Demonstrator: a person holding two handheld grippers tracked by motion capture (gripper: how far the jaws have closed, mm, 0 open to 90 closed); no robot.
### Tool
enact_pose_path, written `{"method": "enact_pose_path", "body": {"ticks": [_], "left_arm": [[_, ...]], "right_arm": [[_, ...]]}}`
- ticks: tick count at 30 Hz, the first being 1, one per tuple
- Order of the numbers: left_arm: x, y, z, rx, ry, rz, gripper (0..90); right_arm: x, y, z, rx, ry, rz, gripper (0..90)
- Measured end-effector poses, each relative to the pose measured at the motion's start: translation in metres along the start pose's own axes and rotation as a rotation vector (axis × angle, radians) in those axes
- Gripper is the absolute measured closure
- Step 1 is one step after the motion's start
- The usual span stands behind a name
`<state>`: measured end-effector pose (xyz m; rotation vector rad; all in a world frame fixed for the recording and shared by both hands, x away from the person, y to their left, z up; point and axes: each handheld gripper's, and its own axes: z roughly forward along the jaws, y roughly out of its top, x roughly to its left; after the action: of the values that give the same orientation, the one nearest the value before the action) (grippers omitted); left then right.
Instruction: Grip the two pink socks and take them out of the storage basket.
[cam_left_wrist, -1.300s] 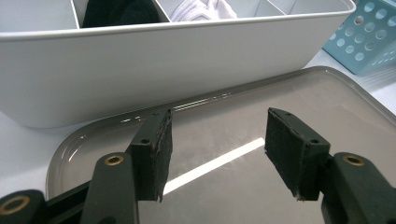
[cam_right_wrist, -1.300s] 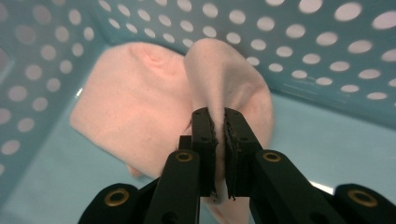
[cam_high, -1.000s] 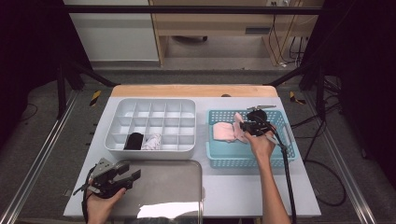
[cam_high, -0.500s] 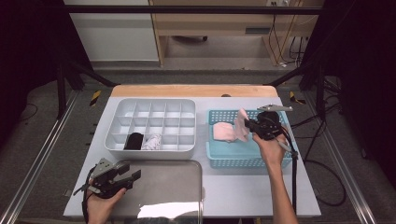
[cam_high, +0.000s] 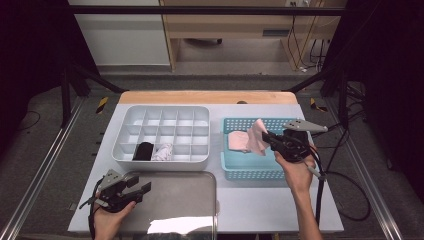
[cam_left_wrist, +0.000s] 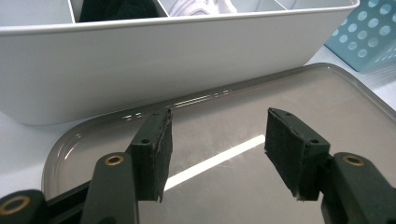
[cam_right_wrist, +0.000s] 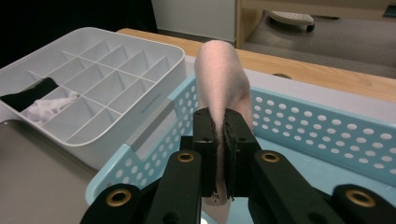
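While over the blue basket (cam_high: 250, 172), pink sock (cam_high: 258, 136) clamped in right gripper (cam_high: 268, 140), upright.

Right claw (cam_high: 266, 138) is raised over the blue basket (cam_high: 250, 172) at the desk's (cam_high: 260, 205) right side, jaws closed on a pink cloth (cam_high: 258, 136) that hangs from them. A second pink cloth (cam_high: 238, 140) lies inside the basket. White compartment tray (cam_high: 162, 135) sits at the desk's centre left; its near row holds a black item (cam_high: 145, 150) and a white item (cam_high: 163, 151). Left claw (cam_high: 140, 189) rests at the near-left corner over the grey metal tray (cam_high: 185, 200), jaws apart, nothing between them.
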<state>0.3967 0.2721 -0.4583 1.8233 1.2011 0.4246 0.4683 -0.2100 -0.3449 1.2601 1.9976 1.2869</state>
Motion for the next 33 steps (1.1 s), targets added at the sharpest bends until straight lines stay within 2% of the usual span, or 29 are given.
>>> {"method": "enact_pose_path", "body": {"ticks": [8, 15, 23, 33], "left_arm": [[-0.001, 0.000, 0.001, 0.006, 0.002, 0.003, 40.4], [-0.001, 0.000, 0.001, 0.006, 0.004, 0.002, 40.5], [-0.002, 0.000, 0.001, 0.007, -0.001, 0.005, 40.5], [-0.003, 0.000, 0.001, 0.005, -0.002, 0.003, 40.5]], "right_arm": [[0.017, -0.002, -0.026, -0.036, 0.052, -0.045, 85.2], [0.035, -0.008, -0.046, -0.053, 0.129, -0.076, 85.2], [0.053, -0.026, -0.056, -0.028, 0.192, -0.101, 85.2], [0.061, -0.054, -0.056, 0.032, 0.245, -0.104, 85.2]]}}
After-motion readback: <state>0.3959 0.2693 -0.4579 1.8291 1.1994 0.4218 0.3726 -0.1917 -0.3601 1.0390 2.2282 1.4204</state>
